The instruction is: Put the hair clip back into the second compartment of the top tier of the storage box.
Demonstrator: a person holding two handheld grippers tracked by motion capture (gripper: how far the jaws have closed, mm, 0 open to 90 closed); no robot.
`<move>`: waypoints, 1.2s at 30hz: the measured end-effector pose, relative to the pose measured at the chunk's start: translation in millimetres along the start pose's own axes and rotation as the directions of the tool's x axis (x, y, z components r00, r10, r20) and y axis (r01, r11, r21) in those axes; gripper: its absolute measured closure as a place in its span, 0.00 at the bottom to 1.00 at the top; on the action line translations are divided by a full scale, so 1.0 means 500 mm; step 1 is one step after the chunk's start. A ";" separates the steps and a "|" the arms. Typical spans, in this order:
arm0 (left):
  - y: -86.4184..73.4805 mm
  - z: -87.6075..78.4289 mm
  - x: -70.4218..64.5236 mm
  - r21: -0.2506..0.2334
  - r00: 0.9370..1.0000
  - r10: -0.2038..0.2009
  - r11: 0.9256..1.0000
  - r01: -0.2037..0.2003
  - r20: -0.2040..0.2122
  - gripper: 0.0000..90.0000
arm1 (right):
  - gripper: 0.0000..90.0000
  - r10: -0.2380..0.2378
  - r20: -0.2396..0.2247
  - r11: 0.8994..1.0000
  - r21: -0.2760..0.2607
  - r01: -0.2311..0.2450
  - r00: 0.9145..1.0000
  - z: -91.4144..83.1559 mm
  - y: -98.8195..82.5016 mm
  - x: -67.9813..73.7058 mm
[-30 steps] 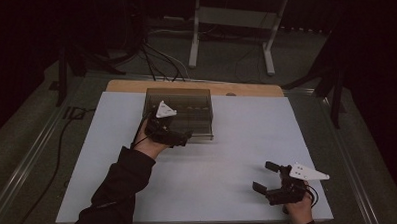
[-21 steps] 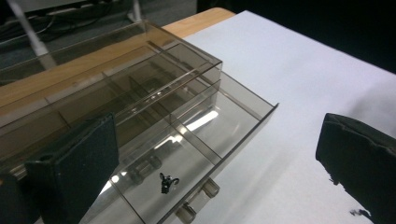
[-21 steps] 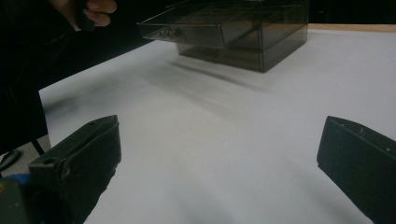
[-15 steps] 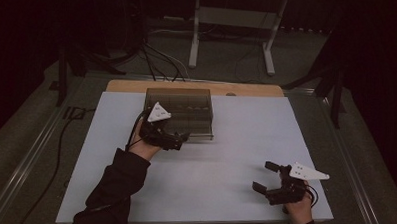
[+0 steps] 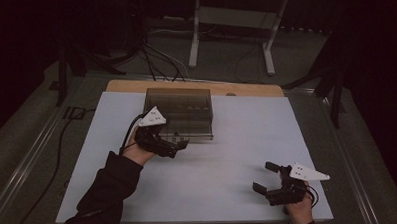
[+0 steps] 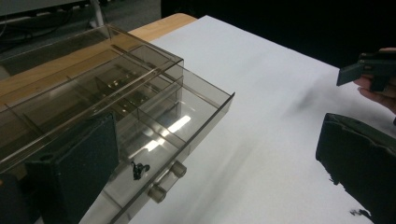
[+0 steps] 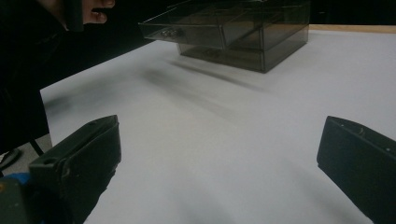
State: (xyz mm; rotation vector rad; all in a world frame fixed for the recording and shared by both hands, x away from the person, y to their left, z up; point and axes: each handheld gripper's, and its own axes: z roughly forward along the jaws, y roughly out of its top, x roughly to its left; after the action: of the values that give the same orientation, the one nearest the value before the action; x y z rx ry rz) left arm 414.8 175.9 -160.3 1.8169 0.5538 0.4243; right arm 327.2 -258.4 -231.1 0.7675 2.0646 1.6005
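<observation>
While your left hand-held gripper [image 5: 178, 144] sits at the near left corner of the smoky clear box [image 5: 184, 111], its jaws stand apart and grasp nothing. In the left gripper view one jaw lies against the drawer [image 6: 154, 140], which is pulled partway out of the box toward you, while the other jaw hangs over bare white desk [image 5: 235, 143]. Two small round knobs [image 6: 166, 182] stick out from the drawer front, just beside that jaw, and a small dark bit [image 6: 138, 169] lies inside the drawer near them. The box stands at the far side of the desk, left of centre, with dividers inside. Your right hand-held gripper [image 5: 265, 178] rests at the near right of the desk, well apart from the box, released too, with only desk between its jaws.
</observation>
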 end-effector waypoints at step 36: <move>-0.141 -0.111 -0.034 -0.033 0.999 -0.007 0.999 0.006 -0.043 0.01 | 0.00 0.015 0.001 1.000 -0.002 -0.015 1.000 0.000 -0.001 -0.002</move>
State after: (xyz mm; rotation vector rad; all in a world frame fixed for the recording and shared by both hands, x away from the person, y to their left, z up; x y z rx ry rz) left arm 359.1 227.7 -211.0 1.7780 0.5795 0.4664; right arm 327.8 -259.2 -231.7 0.7841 2.0613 1.6095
